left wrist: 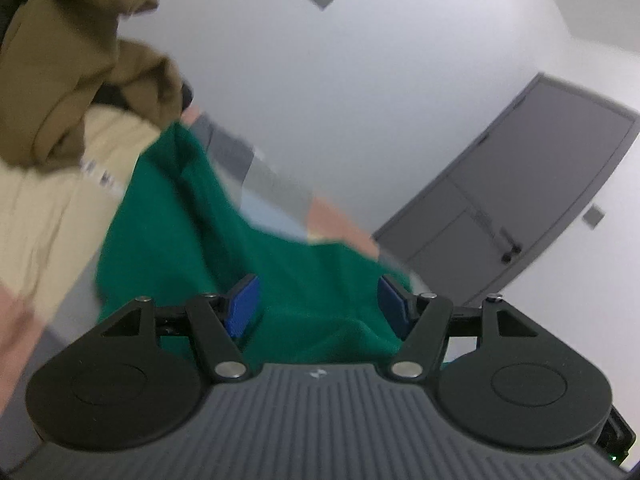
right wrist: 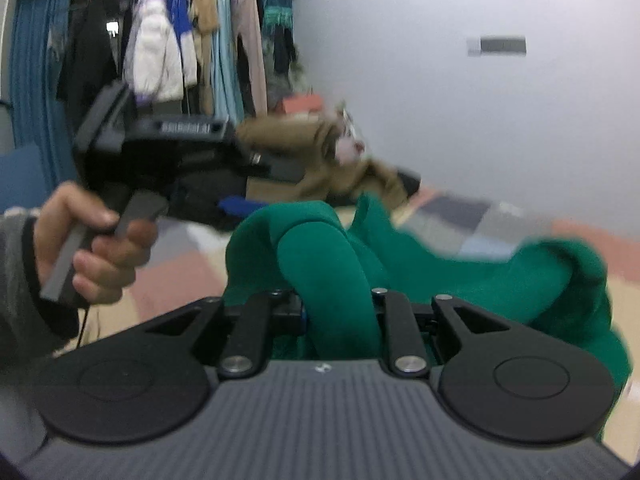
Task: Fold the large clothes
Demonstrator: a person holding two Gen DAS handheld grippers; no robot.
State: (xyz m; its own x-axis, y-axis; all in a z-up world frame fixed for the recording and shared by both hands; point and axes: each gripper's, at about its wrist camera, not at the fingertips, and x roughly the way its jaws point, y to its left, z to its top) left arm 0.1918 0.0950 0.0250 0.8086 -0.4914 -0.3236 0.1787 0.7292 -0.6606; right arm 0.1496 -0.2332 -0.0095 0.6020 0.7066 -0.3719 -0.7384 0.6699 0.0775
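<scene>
A green knit garment [left wrist: 224, 240] lies bunched on a patchwork bedspread [left wrist: 336, 216]. My left gripper [left wrist: 316, 304] is open, its blue pads [left wrist: 244, 300] wide apart just above the green cloth. My right gripper [right wrist: 338, 312] is shut on a thick fold of the green garment [right wrist: 320, 264], which rises between its fingers; the rest trails right. The left gripper [right wrist: 236, 204] also shows in the right wrist view, held by a hand [right wrist: 96, 248] at the left, over the garment's far end.
A brown coat [left wrist: 68, 72] and a beige garment [left wrist: 60, 208] lie on the bed beyond the green one. A rack of hanging clothes [right wrist: 192, 40] stands at the back. A grey door [left wrist: 520, 184] is in the white wall.
</scene>
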